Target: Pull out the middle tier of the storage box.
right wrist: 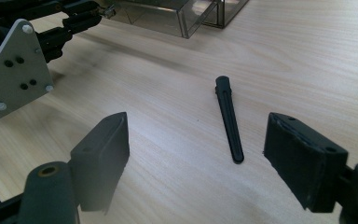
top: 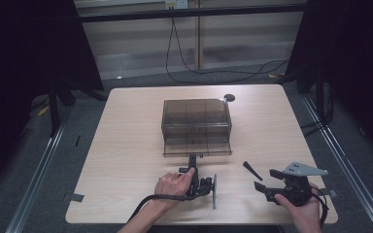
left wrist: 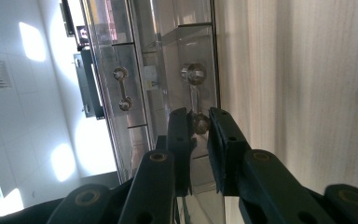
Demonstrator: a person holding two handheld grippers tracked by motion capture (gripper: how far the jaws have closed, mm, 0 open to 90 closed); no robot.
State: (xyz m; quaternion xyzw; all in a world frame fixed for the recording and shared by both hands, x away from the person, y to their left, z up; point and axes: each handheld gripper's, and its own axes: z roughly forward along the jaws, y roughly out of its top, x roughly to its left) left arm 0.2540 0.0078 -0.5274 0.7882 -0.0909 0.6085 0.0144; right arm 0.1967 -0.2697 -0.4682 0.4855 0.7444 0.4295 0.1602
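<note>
your left hand-held gripper (left wrist: 198, 133) is clamped on the metal knob (left wrist: 200, 123) of the smoky plastic drawer box (top: 196, 127), mid-surface; rigid, light, slippery, so pull straight. right hand-held gripper (right wrist: 198, 156) gapes, empty, above the black clip (right wrist: 228, 116).

The high view looks forward and down from the near edge of the table (top: 126, 126), taking in its whole top. The left gripper view is rolled sideways, close against the smoky drawer box (left wrist: 168, 60). The right gripper view looks low across the tabletop toward that same box (right wrist: 177, 14).
</note>
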